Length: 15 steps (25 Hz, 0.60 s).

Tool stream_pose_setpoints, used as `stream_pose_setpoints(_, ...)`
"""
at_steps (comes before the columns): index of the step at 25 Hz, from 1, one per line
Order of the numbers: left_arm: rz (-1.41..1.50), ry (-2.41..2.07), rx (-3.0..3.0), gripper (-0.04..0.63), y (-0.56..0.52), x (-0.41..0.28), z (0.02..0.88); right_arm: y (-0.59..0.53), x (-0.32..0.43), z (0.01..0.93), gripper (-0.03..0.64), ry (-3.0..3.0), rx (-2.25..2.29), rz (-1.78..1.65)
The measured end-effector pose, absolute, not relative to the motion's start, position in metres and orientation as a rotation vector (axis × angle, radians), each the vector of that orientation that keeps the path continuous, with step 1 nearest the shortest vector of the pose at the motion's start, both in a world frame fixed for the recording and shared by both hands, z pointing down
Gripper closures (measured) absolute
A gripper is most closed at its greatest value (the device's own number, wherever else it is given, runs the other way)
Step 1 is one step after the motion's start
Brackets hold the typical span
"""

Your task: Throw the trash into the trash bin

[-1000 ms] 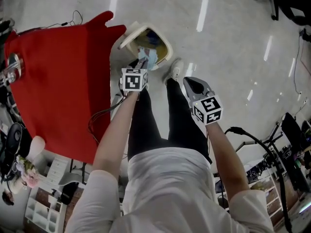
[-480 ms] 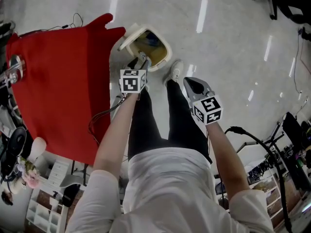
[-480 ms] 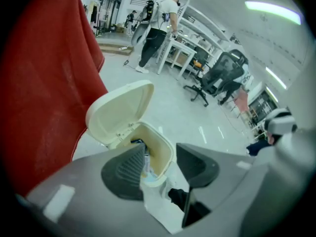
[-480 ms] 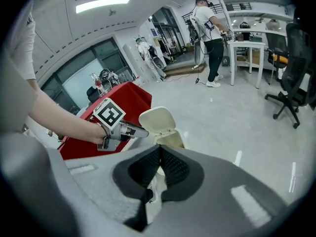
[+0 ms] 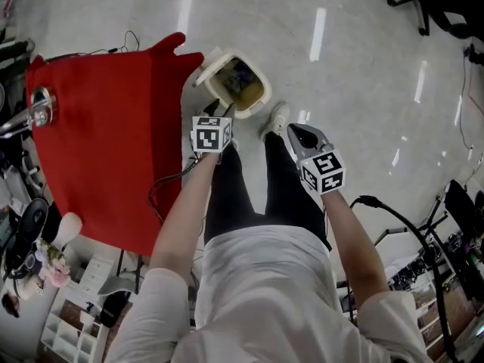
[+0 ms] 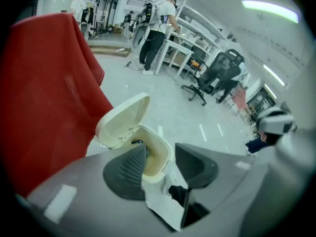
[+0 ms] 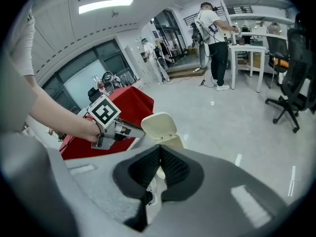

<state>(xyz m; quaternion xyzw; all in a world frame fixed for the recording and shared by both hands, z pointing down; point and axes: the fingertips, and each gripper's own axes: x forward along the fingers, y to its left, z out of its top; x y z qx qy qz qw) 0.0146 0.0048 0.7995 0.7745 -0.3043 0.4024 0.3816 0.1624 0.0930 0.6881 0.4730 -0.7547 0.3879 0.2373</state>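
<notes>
A cream trash bin (image 5: 255, 99) stands on the floor with its lid (image 5: 214, 61) flipped open beside the red table. Something dark and bluish (image 5: 243, 74) lies inside it. My left gripper (image 5: 225, 113) hangs just above the bin's near rim; its jaws are opening and hold nothing. In the left gripper view the bin (image 6: 160, 157) and its lid (image 6: 122, 120) show between and beyond the apart jaws of that gripper (image 6: 160, 163). My right gripper (image 5: 301, 133) is held off to the right, shut and empty (image 7: 159, 169). It looks toward the lid (image 7: 159, 125) and the left gripper (image 7: 132, 131).
A table under a red cloth (image 5: 98, 150) fills the left side, with cables (image 5: 168, 180) hanging at its edge. The person's shoe (image 5: 276, 119) is next to the bin. An office chair (image 6: 213, 77) and standing people (image 6: 159, 28) are far off across the floor.
The light-blue trash that was at the left jaws over the bin is gone from them. The left gripper has risen a little from the bin and its jaws have spread. The right gripper stayed put.
</notes>
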Motion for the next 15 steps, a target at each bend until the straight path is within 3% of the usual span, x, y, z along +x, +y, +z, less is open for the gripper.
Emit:
stream_pose_setpoints(10,1.039,-0.746,2.063,0.55,0.017,0.002,0.708,0.073,0.167,0.625,0.617,-2.112,1.322,0.955)
stream_pose_setpoints(15,1.025,-0.768,2.082,0.589,0.026,-0.01,0.671,0.074,0.166,0.6,0.617,-2.125,1.337,0.916)
